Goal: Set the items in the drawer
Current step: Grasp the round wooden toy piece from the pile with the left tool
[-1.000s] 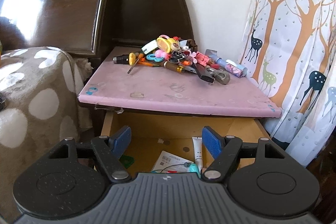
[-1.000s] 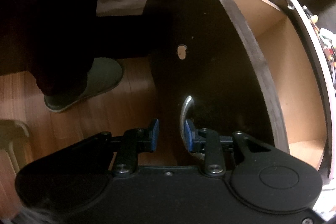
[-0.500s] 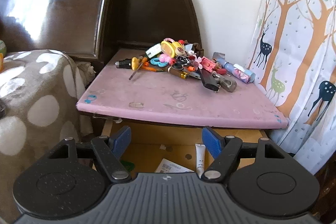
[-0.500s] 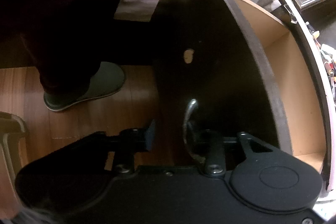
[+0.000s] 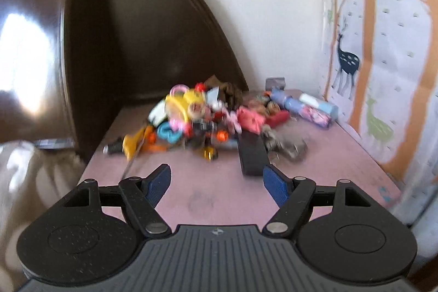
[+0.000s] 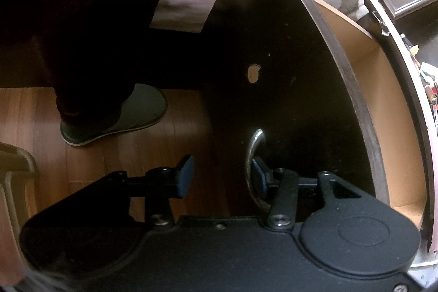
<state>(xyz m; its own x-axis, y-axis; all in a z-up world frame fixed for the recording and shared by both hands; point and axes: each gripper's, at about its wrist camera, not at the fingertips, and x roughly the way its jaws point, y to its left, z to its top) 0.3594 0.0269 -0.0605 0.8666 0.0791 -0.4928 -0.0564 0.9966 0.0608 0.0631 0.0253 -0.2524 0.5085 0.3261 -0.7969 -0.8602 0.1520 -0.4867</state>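
Blue pads of the left gripper stand wide apart at the bottom of its view with nothing between them, above a pink tabletop. Just beyond them, at mid-frame, lies a blurred pile of small items: a black block nearest and right of centre, a yellow-handled tool at the pile's left edge, pink and yellow toys in the middle, and a blue and pink tube at the right rear. Behind the pile rises a dark wooden headboard, with a tree-and-deer curtain filling the right side of the frame. In the right wrist view the right gripper is parted too; its right pad sits just behind the curved metal handle on the dark drawer front, the left pad well clear of it. The drawer stands pulled out at the right of the frame, its tan inner walls showing. At the left, a grey slipper rests on the wood floor.
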